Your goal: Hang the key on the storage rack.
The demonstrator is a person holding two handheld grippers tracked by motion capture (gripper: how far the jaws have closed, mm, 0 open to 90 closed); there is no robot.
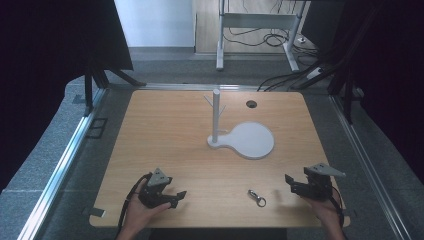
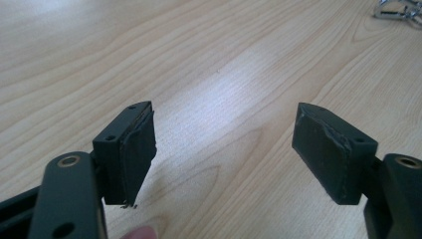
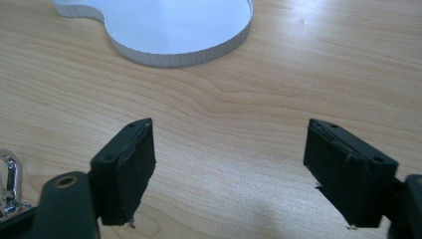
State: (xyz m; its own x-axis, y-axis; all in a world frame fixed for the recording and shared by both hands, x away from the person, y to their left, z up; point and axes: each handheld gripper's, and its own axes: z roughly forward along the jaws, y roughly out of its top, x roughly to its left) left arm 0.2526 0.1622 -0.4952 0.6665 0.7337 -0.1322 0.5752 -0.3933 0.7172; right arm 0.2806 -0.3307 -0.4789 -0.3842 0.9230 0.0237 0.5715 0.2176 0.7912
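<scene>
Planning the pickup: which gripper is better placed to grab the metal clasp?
Right, narrowly. The right gripper looks slightly nearer the clasp than the left gripper. Both are open and empty, and each points toward it.

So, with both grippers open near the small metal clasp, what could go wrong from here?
1. The metal clasp lies flat on the table; open gripper pads may slide over it or push it away instead of catching it.
2. It lies between the left gripper and the right gripper; if both reach, they could collide.
3. The stand has thin pegs; hanging could easily miss.
</scene>
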